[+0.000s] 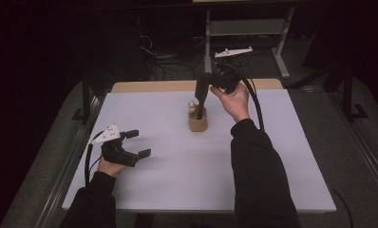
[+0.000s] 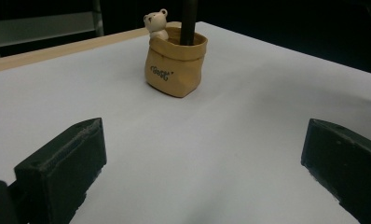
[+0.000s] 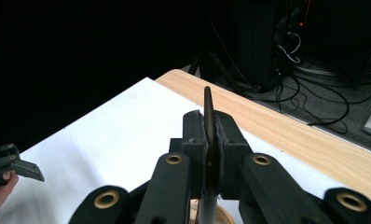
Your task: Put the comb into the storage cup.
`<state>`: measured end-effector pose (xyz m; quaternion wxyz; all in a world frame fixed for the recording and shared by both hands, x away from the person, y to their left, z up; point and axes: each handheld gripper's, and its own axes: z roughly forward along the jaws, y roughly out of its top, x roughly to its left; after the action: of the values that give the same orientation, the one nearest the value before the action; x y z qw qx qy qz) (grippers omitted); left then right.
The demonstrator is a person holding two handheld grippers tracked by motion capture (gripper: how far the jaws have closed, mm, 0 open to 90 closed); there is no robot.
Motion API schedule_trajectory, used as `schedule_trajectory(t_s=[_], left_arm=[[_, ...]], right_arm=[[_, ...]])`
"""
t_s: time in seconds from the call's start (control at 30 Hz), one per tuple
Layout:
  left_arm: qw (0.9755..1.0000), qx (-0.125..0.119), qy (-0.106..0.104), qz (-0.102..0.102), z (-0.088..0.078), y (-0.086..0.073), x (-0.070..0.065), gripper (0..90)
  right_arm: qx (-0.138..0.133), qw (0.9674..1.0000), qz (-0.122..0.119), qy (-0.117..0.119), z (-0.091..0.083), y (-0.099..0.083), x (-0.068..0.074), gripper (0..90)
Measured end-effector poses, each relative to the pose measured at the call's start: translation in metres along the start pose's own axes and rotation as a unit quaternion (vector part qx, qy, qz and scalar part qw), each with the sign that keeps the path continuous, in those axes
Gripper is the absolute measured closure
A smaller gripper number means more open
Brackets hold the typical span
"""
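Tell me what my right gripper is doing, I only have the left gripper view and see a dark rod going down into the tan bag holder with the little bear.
Observer: The right gripper is shut on that dark rod; in its own view the jaws clamp it edge-on.
Operator: Is the rod upright?
Observer: Roughly; in the high view it runs from the gripper down into the holder, leaning slightly.
Operator: And my left gripper?
Observer: The left gripper sits open near the table's left edge, well apart from the holder.
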<state>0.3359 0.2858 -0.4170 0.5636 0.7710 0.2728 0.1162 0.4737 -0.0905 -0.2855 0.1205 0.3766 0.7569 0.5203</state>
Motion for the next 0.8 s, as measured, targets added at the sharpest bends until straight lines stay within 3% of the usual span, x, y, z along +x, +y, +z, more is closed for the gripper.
schedule_trajectory(t_s=[0.63, 0.8], left_arm=[[1.0000, 0.004, 0.004, 0.001, 0.0009, -0.0001, -0.0008, 0.0], [1.0000, 0.007, 0.006, 0.004, 0.0018, -0.0001, -0.0012, 0.0]], right_arm=[[0.009, 0.9994, 0.034, 0.001, 0.0031, -0.0089, -0.0049, 82.7], [0.006, 0.9990, 0.044, -0.005, -0.0016, -0.0092, -0.0084, 71.8]])
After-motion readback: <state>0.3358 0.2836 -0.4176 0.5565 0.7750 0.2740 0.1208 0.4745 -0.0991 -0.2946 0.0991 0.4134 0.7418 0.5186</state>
